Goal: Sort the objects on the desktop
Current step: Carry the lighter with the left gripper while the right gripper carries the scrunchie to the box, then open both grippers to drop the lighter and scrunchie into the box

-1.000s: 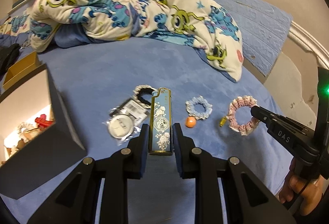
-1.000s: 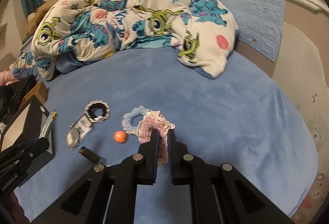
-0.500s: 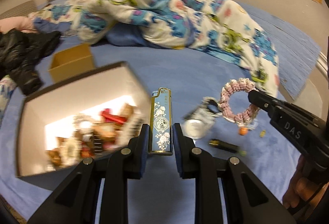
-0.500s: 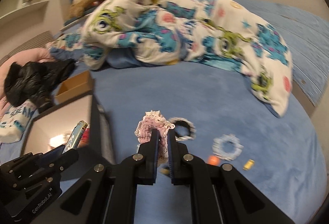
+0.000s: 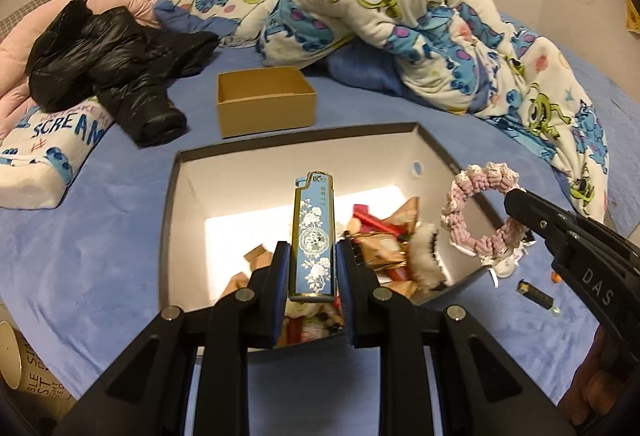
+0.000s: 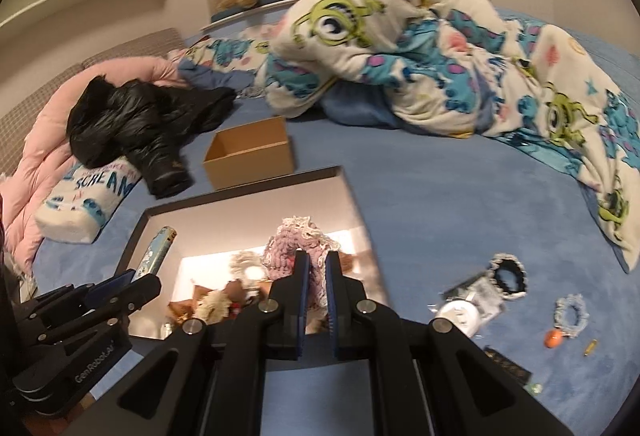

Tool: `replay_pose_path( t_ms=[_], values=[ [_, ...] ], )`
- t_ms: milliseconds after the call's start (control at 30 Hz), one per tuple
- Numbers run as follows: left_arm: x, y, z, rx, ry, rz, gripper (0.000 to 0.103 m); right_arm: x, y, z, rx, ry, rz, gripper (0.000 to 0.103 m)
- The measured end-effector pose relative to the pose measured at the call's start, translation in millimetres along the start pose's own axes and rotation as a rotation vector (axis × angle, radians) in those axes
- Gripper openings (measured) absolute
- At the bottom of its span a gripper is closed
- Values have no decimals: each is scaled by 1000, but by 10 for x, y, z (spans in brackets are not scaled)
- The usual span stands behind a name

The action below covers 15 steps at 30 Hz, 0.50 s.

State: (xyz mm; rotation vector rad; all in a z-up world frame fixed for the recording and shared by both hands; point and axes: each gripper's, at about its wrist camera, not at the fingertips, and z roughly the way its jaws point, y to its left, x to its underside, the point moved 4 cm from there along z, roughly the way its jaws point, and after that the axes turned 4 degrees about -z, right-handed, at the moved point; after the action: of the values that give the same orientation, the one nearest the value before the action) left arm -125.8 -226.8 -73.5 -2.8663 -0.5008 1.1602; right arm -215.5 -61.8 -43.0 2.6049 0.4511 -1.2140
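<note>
Blue bedspread (image 5: 120, 220), floral blue lighter (image 5: 313, 236), frilly pink scrunchie (image 5: 480, 212)

A blue floral lighter (image 5: 313, 236) stands upright at frame centre above the open box (image 5: 434, 152). A pink scrunchie (image 5: 480, 214) hangs at right, over the box's rim.

Lighter (image 5: 313, 236), scrunchie (image 5: 480, 212) over box (image 5: 170, 220).

left gripper (image 5: 313, 268) angled down, jaws clamped on lighter (image 5: 313, 236). right gripper (image 6: 316, 272) tilted down too, jaws nearly together, pinching pink scrunchie (image 6: 296, 244). bit of hand (image 5: 592, 372) visible behind right gripper.
</note>
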Motion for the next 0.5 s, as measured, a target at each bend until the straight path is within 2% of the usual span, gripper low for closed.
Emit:
replay_pose_path(
  t_ms=[133,500],
  values=[
    [61,70,76,-9,14,-17,23,54,155,98,-18,20,-20,8],
    [235,59,350,-27,65,-16,23,158,146,355,-26,73,-29,8]
  ],
)
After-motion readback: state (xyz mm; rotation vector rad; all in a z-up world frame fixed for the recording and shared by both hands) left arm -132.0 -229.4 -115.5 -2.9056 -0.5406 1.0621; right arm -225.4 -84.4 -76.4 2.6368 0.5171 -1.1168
